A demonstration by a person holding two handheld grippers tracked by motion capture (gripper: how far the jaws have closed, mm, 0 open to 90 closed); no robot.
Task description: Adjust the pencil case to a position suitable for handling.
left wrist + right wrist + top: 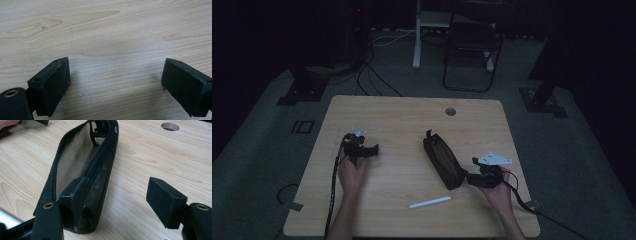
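A black mesh pouch lies unzipped on the wooden table, running from the middle toward the front right. My right gripper is at its near end. In the right gripper view the left jaw sits at the mouth of the pouch, against the mesh; the right jaw stands clear over bare wood, so the right gripper is open. A white pen lies near the front edge. My left gripper rests at the table's left, and the left gripper is open wide over bare wood.
A round cable hole is in the table's far right part, also seen as a hole beyond the pouch. On the floor behind the table stand a dark chair and a white post.
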